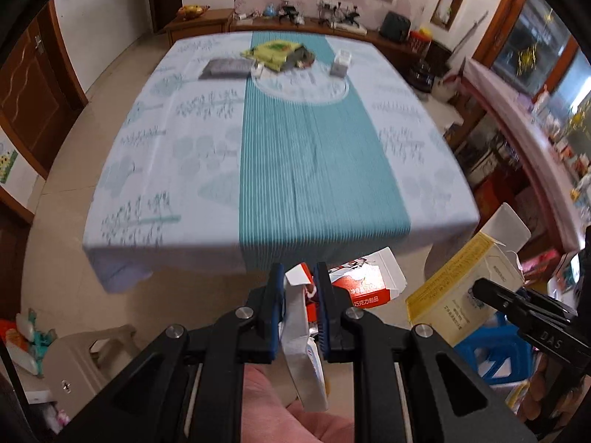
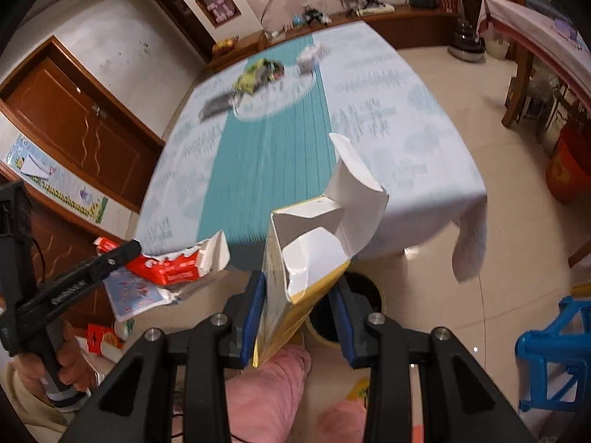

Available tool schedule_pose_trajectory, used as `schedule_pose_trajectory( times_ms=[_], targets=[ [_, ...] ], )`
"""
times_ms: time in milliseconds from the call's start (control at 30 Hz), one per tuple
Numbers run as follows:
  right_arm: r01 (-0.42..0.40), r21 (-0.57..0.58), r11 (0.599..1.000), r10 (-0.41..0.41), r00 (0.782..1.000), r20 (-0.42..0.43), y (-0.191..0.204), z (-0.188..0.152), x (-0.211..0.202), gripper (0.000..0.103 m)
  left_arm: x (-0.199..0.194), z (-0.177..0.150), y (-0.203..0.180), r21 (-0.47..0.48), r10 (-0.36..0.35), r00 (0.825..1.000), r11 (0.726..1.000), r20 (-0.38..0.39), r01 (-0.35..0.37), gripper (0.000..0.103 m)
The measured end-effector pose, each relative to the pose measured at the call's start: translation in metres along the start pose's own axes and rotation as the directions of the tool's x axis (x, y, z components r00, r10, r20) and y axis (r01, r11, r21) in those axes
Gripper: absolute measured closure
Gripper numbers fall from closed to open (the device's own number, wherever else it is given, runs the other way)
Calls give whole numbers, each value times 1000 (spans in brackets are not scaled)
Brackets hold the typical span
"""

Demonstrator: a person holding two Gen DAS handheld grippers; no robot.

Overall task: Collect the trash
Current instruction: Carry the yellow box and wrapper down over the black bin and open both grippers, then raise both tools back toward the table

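Wrapper, small box on table far end.

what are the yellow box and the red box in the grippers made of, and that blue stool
Yellow box: thin paperboard, printed yellow outside, plain white inside; its open flaps hold sharp creases.
Red box: also looks like printed paperboard, glossy red and white, with a torn white edge.
Blue stool: probably moulded plastic, given the even colour and smooth sheen, though only part shows.

Both wrist views face the table from nearby.
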State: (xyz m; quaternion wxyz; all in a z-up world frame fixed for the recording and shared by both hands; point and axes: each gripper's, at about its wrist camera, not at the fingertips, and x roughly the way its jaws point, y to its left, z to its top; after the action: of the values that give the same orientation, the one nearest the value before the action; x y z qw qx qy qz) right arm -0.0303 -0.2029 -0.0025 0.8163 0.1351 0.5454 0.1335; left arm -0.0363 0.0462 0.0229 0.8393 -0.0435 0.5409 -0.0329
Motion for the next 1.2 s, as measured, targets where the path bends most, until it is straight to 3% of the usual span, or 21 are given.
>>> schedule_pose_trajectory(
  times_ms=[167,333,533,800,867,900,967,1000,1033,1100,1200],
  targets=[
    [36,41,998,-33,996,-83,-16,-40,44,68,36,-35,-6,31,44,995,999,-88,-42,89],
    [104,72,992,-91,983,-160,-32,-72,108,68,107,-71,-8,55,56,984,997,-170,-47,89],
    [152,102,983,-129,971,-201,-55,-95,189,67,204,-95,1,44,54,979,998,-198,-46,89],
    [190,131,973,-158,962,-222,-87,-106,281,65,291,-114,15,16,32,979,999,-201,-30,88],
    [188,138,972,-155,963,-221,-93,-108,297,63,301,-115,15,7,26,980,1000,-198,-25,83],
    [188,141,972,-154,962,-224,-95,-106,302,60,305,-116,16,1,11,980,1000,-199,-11,74],
    [190,154,970,-151,961,-234,-99,-107,315,58,313,-117,16,6,14,979,1000,-202,-13,40],
    [186,162,969,-145,961,-237,-100,-104,318,54,317,-116,17,9,20,978,1000,-209,-18,15],
    [187,164,968,-144,960,-241,-100,-105,322,51,319,-117,18,7,23,978,1000,-210,-22,7],
    [199,153,968,-159,959,-236,-99,-107,326,35,322,-119,19,-1,33,977,999,-211,-34,7],
    [190,154,970,-153,963,-224,-97,-107,323,33,324,-121,18,2,41,977,999,-209,-42,6]
  ],
)
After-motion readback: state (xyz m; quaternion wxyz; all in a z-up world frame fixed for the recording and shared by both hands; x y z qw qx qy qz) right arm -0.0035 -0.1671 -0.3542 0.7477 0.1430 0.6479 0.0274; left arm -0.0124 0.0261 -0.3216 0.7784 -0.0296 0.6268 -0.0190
